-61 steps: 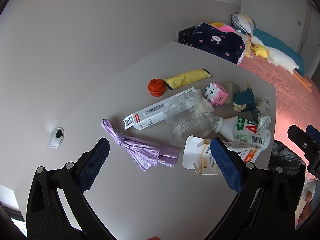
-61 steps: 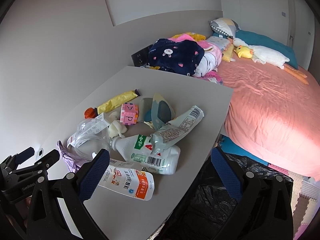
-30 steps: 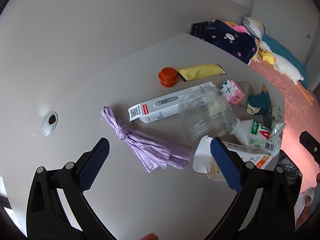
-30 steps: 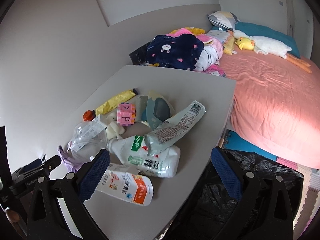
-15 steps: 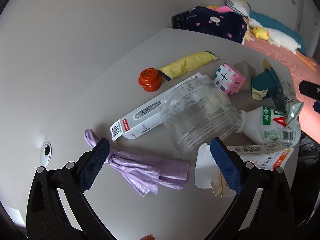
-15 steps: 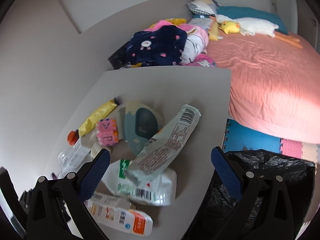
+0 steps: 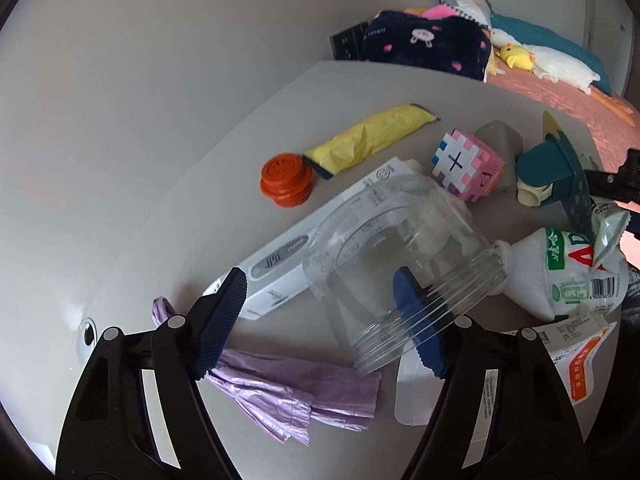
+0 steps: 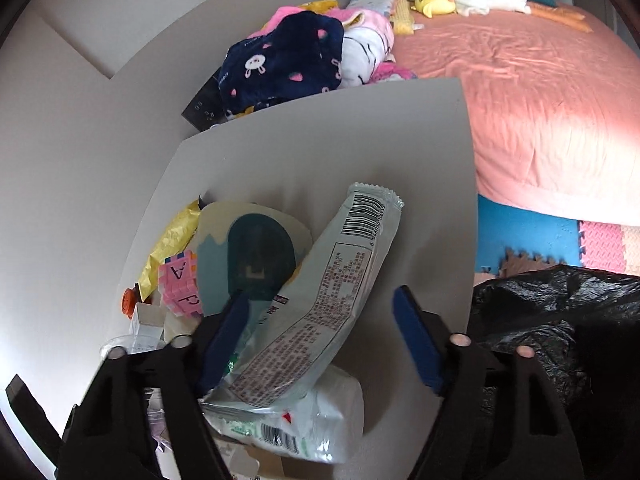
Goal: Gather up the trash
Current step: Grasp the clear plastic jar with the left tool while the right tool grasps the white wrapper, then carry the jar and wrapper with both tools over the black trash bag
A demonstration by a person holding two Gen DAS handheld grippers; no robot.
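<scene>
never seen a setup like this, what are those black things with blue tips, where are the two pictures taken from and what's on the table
Those are hand-held tongs, one in each of a person's hands, each with a camera looking forward along its two blue-padded fingers. One picture comes from the left tongs, one from the right tongs.

On the grey table lies trash: a clear plastic jar on its side, a white bottle, a snack wrapper, a purple bag, an orange cap, a yellow packet and a pink puzzle cube. A black trash bag waits beside the table.

Both tongs have just been closing, the left around the jar, the right around the wrapper; neither grips yet.
</scene>
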